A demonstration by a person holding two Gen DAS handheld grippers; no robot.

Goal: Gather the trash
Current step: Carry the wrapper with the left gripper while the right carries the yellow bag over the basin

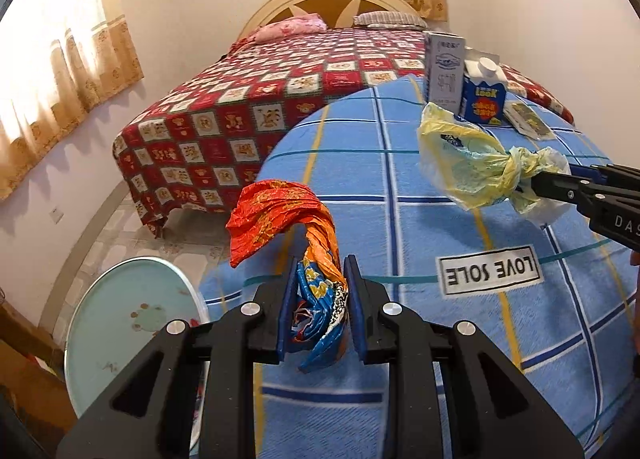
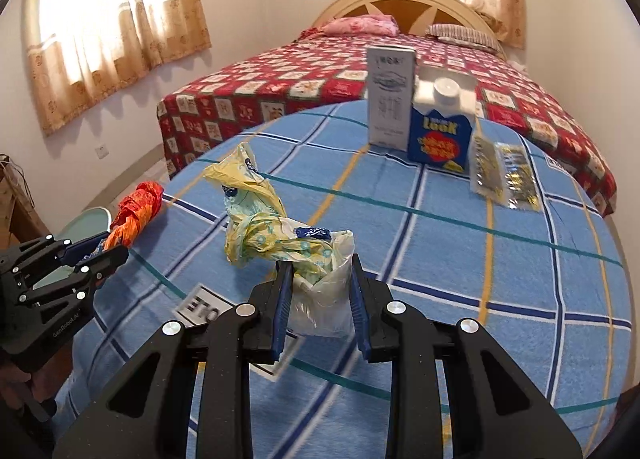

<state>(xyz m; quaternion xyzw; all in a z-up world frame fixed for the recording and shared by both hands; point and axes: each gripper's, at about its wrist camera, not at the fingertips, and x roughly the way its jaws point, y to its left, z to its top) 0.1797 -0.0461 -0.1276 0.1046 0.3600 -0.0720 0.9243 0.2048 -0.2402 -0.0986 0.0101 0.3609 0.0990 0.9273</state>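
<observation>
A crumpled orange and blue foil wrapper is clamped between the blue pads of the left tongs, whose jaws stand nearly closed around its twisted blue end; the orange part fans out ahead of the tips and to their left, lifted clear of the blue checked cloth of the tabletop. A knotted yellow and clear plastic bag is pinched in the right tongs, the jaws narrowed onto its clear bulging end, while the yellow printed part trails forward and to the left of the tips, above the cloth. From the left tongs, the right tongs and the bag are seen ahead and to the right; from the right tongs, the left tongs with the wrapper are seen to the left, well apart.

Beyond the right tongs, at the far side of the tabletop, a tall white carton is stood upright, touching or just beside a shorter blue carton with a white cap. A clear packet with gold print is lying just to the right of the blue carton. A round pale green stool is seen below, left of the left tongs. Behind the tabletop a bed with a red patterned cover is seen.
</observation>
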